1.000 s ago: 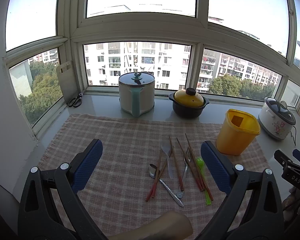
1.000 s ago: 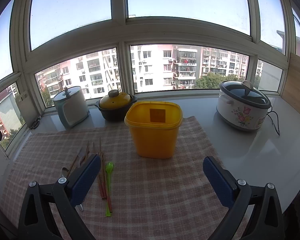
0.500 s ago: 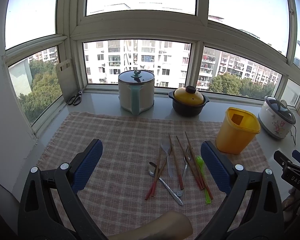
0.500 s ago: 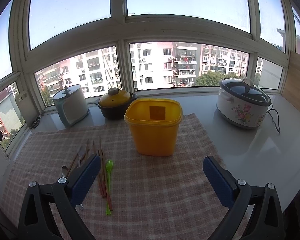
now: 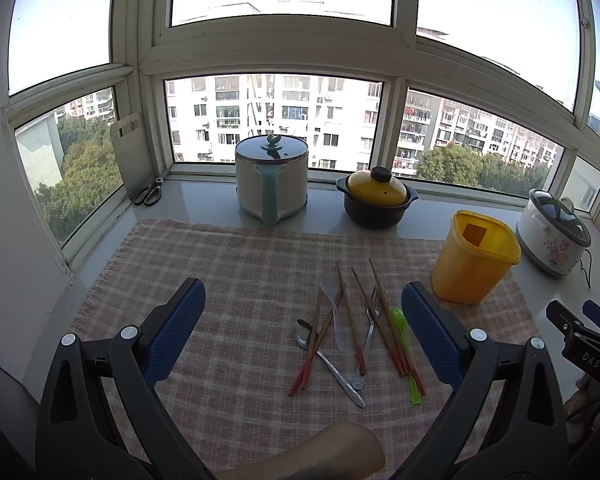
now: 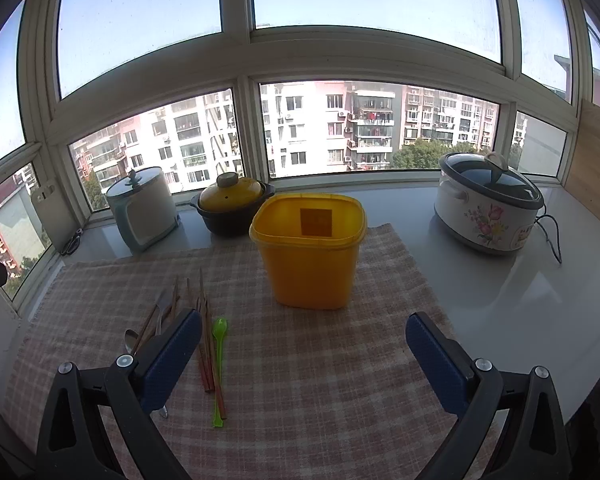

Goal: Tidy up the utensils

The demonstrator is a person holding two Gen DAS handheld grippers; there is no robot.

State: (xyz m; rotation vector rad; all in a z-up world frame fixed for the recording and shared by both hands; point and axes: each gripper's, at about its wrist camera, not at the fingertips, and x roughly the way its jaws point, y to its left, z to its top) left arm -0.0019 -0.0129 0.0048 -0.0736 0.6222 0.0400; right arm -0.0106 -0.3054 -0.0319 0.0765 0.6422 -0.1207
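Utensils are lying loose on the checked woven cloth (image 5: 228,272): wooden chopsticks (image 5: 350,312), metal spoon (image 5: 306,330), clear plastic spoon (image 5: 332,292), green plastic spoon (image 6: 219,356). Square yellow plastic bin (image 6: 310,256) is standing upright just beside them, mouth open. I'm hovering my left gripper (image 5: 302,330) over the pile, jaws wide apart, holding nothing. My right gripper (image 6: 304,356) is facing the bin, also spread wide, empty. Ribbed blue pads (image 6: 170,356).

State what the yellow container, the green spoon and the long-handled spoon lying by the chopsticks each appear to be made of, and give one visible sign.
Yellow container: likely plastic; uniform colour, moulded rim.
Green spoon: likely plastic; bright, slightly translucent.
Long-handled spoon: metal; silvery, reflective bowl.
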